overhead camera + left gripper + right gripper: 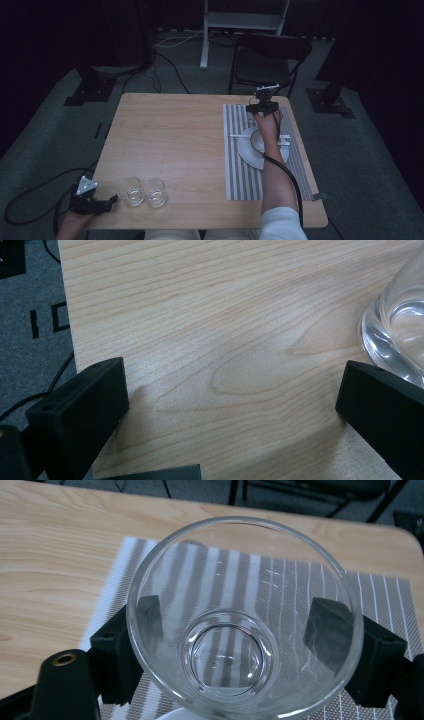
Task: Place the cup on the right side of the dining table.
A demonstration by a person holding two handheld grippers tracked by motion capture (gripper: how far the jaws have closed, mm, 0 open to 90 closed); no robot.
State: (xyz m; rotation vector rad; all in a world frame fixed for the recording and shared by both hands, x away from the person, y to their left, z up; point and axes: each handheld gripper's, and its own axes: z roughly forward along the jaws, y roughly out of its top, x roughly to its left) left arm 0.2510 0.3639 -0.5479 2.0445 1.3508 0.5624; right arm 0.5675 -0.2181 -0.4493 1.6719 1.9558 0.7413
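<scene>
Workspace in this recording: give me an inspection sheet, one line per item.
Surface: wooden table, with a striped placemat on its right half.
Job's things: a white plate with a bowl on the placemat; two empty glasses at the near left edge; a third glass between the right gripper's jaws.
Clutter: nothing seen.
Grippers: left gripper open beside the nearest glass; right gripper shut on the third glass, above the placemat.
Cables: black cables trail from each gripper; more lie on the floor.
Surroundings: dark room, grey carpet, black chair behind the table.
</scene>
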